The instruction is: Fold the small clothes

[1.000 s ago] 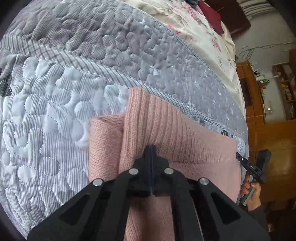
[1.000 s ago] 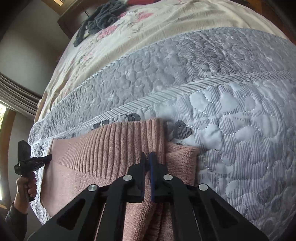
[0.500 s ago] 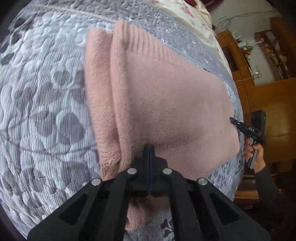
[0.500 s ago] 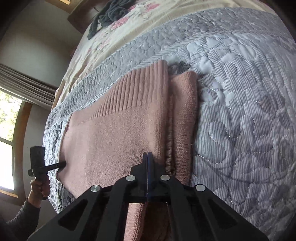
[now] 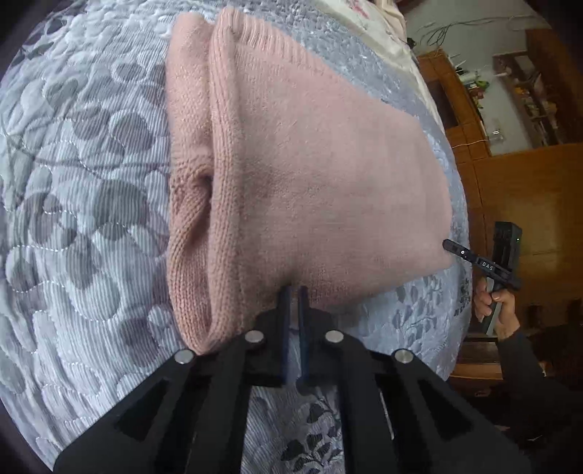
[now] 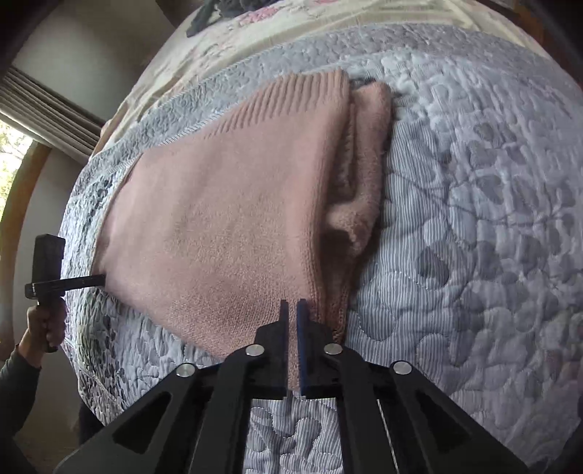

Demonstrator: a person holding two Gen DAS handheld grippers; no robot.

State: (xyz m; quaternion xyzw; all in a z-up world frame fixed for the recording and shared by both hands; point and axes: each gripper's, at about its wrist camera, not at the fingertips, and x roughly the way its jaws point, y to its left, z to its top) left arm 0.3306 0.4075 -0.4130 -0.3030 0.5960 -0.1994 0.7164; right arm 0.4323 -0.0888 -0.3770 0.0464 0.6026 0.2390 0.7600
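A pink knit sweater (image 5: 328, 175) (image 6: 226, 226) lies folded flat on the grey quilted bedspread (image 5: 91, 218) (image 6: 473, 237), ribbed hem at the far end. A folded-under sleeve layer (image 5: 189, 146) (image 6: 368, 153) pokes out along one side. My left gripper (image 5: 293, 290) sits at the near edge with its jaws parted by a narrow slit, tips just touching the knit. My right gripper (image 6: 293, 302) is at the same edge on the other corner, also parted a crack, with pink fabric showing in the slit. Each view shows the other gripper (image 5: 448, 245) (image 6: 100, 280), held in a hand.
Beyond the quilt lies a cream floral bedcover (image 6: 291, 40) with a dark garment (image 6: 226, 11) on it. Wooden furniture (image 5: 510, 200) stands past the bed's right side. A curtained window (image 6: 43, 105) is on the left. The quilt's front edge drops off close to both grippers.
Both grippers carried the sweater's edge back toward me, laying it down folded over. Their jaws, tight together before, now stand slightly parted.
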